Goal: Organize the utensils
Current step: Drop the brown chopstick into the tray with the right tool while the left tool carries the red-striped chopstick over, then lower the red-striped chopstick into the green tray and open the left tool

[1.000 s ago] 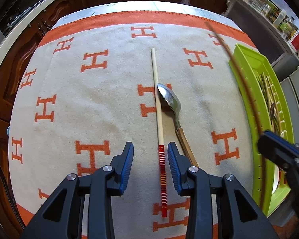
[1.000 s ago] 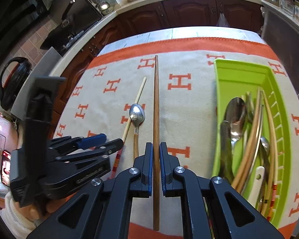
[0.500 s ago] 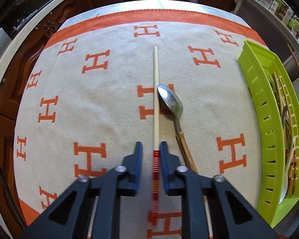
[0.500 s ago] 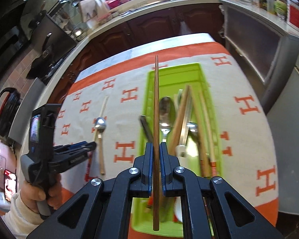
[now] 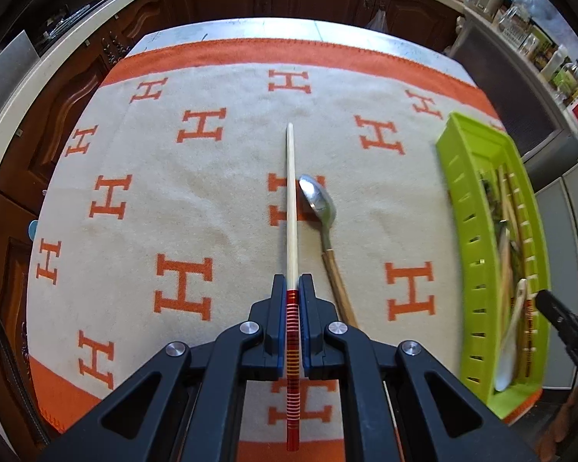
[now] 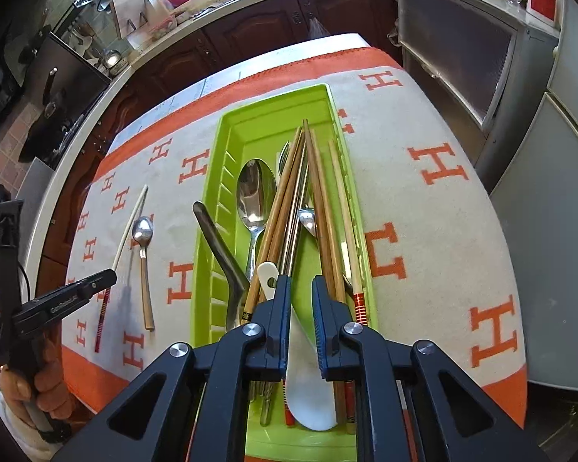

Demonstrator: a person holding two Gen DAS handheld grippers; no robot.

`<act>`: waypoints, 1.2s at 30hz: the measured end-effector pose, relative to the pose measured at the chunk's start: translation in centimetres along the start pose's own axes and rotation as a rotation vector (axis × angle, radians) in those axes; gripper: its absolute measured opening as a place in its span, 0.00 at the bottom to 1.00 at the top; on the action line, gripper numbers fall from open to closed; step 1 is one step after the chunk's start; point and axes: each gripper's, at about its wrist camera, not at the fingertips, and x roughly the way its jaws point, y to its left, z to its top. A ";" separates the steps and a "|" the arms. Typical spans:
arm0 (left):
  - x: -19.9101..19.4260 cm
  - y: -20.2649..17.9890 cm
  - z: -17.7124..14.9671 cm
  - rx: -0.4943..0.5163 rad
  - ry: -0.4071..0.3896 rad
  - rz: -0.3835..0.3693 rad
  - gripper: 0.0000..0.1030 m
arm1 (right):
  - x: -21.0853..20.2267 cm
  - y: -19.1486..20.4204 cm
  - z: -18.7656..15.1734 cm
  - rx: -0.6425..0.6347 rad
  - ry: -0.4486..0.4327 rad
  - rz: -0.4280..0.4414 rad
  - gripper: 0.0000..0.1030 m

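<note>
the left gripper (image 5: 292, 288) is pressed together on the pale chopstick (image 5: 291, 200), pinched at the start of its red-banded end. most of the chopstick's length projects ahead of the jaws, so the load is carried far from the pads. the pale tip appears to be just above the orange-patterned cloth (image 5: 142, 200), though contact cannot be ruled out.

risk 1: rotation in the grip. a thin round stick held at one end can be pivoted by its own weight or by a quick swing, and could be dropped short of the green tray (image 5: 478, 238), which lies well to the right of the left jaws.

risk 2: collision. the wooden-handled spoon (image 5: 323, 211) lies just right of the chopstick, with its handle running under the right jaw. a low sideways carry would be likely to drag or flick it.

the right gripper (image 6: 299, 296) is held over the near end of the tray; its jaws have just been opening and stand spread, with nothing pinched. the white spoon (image 6: 308, 389) is seen between them but lies below, in the tray.

risk 3: crowding. the tray is already filled with crossed brown chopsticks (image 6: 289, 200) and a large steel spoon (image 6: 255, 192). a chopstick released on top could be bridged over the rim and slide out. interference between the two grippers is also possible if the right one is not cleared first.
</note>
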 end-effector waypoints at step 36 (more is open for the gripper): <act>-6.5 -10.4 0.2 0.026 -0.132 -0.152 0.04 | -4.7 -4.4 -2.3 0.137 -0.103 0.089 0.12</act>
